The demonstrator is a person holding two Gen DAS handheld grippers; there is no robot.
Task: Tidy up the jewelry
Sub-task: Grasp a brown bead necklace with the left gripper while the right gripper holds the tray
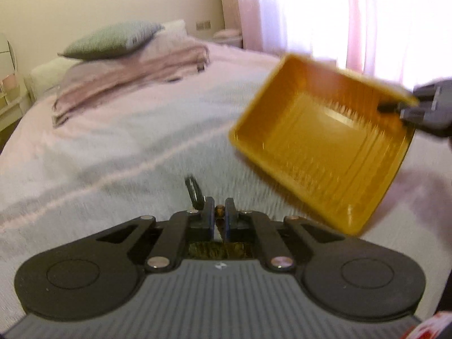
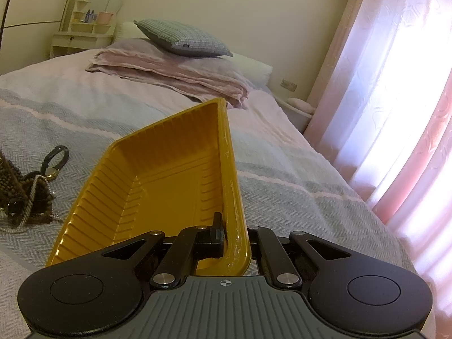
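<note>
Right tongs (image 2: 230, 226) grip one yellow tray (image 2: 169, 175); left tongs (image 1: 219, 212) pinch one bead (image 1: 219, 211).

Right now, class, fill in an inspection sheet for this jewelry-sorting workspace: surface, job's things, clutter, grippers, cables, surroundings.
Surface: bed cover, grey and pink stripes.
Job's things: yellow tray lifted, tilted, empty; bead jewelry pile and watch on the cover.
Clutter: folded blanket, cushion.
Grippers: right hand-held gripper shut on the tray rim; left hand-held gripper shut on a small brown bead piece.
Cables: nothing seen.
Surroundings: curtain, shelf unit.
</note>
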